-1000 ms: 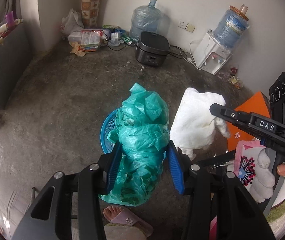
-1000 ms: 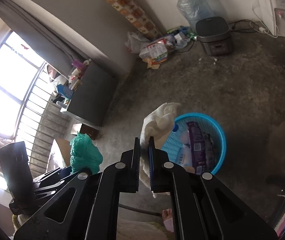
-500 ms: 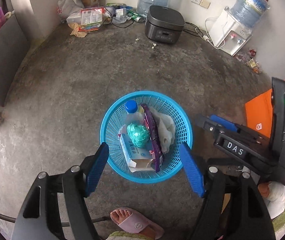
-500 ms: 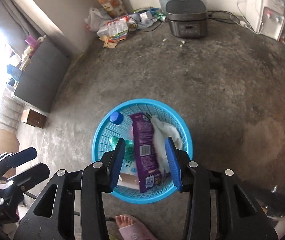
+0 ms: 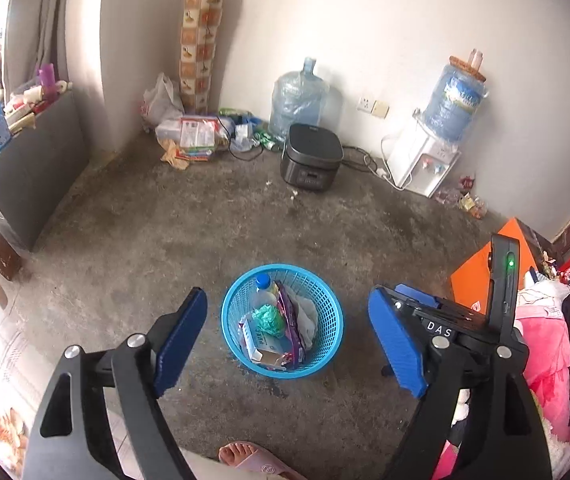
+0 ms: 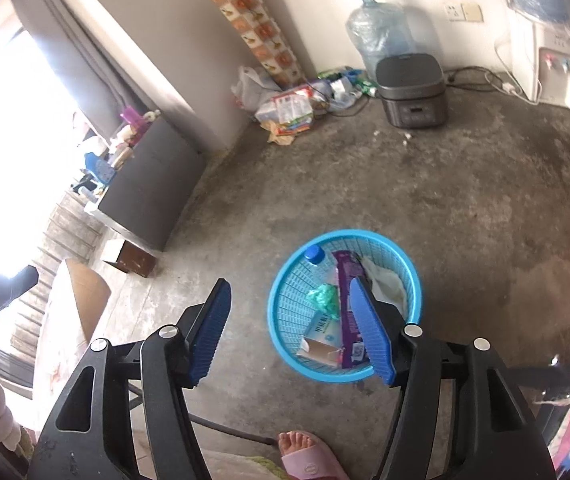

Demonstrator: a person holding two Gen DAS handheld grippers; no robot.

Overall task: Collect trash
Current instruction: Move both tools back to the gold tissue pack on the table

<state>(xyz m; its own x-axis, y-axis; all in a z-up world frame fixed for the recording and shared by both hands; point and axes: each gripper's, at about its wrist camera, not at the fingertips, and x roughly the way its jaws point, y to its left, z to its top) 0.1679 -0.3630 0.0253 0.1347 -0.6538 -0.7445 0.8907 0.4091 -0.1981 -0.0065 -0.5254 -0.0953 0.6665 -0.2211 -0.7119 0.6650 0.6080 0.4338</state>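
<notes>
Concrete floor (image 5: 205,216) spreads below you, and on it the blue basket (image 5: 331,344) stands upright, already holding the trash: a white cloth (image 5: 305,314), a purple wrapper (image 5: 291,330), a small carton (image 5: 263,346), a blue-capped bottle (image 5: 264,286) and a crumpled green bag (image 5: 269,320). Your left gripper (image 5: 287,344) hangs above the basket, jaws opening wide with nothing between them. Your right gripper (image 6: 289,330) is opening too, likewise empty, above the basket's near edge.

Basket (image 5: 335,344) on floor (image 5: 205,232), bottle (image 5: 263,286), packet (image 5: 287,328), cloth (image 5: 307,314) inside, cooker (image 5: 311,156) behind near wall.
</notes>
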